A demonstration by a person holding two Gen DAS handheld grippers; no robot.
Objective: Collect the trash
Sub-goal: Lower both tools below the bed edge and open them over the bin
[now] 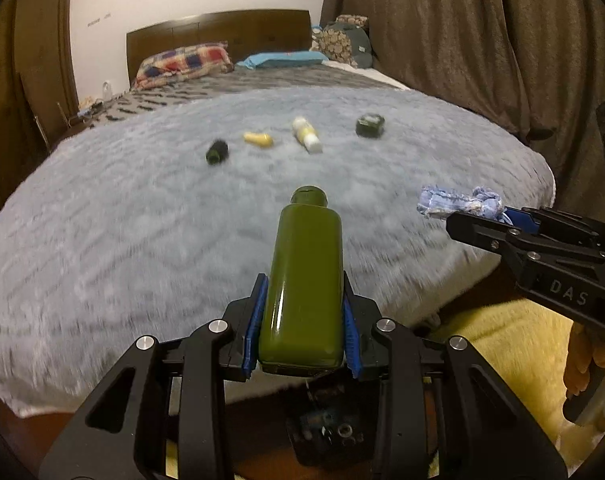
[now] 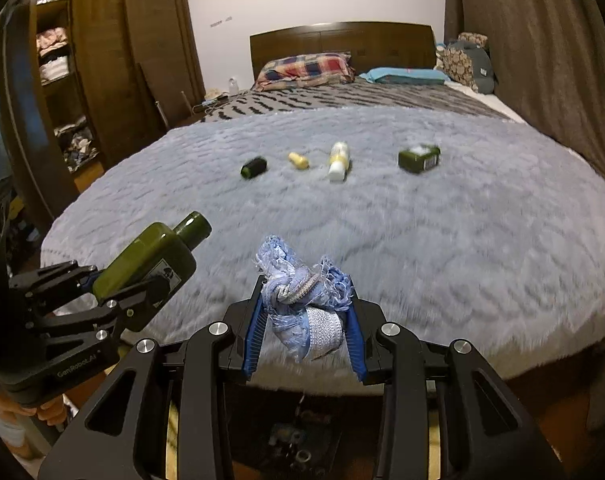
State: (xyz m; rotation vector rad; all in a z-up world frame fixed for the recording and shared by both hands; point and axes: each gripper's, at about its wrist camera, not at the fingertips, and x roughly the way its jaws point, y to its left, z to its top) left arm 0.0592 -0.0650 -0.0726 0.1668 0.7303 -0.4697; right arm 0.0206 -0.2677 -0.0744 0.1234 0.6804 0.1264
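Grey shaggy blanket [image 2: 422,240] covers the bed ahead of both your tongs, with a wooden headboard [image 2: 342,44], brown curtains [image 2: 542,60] and an open wardrobe [image 2: 82,60] around it. Your left tongs [image 1: 304,320] are clamped on a green bottle [image 1: 306,276], neck pointing forward; your right tongs [image 2: 304,320] are clamped on a frayed blue cloth wad [image 2: 302,300]. Further out lie a dark cap [image 2: 253,168], a yellow piece [image 2: 298,160], a white-and-yellow tube [image 2: 338,162] and a green jar [image 2: 419,159], all blurred. The floor beneath the tongs is dark and hard to read.
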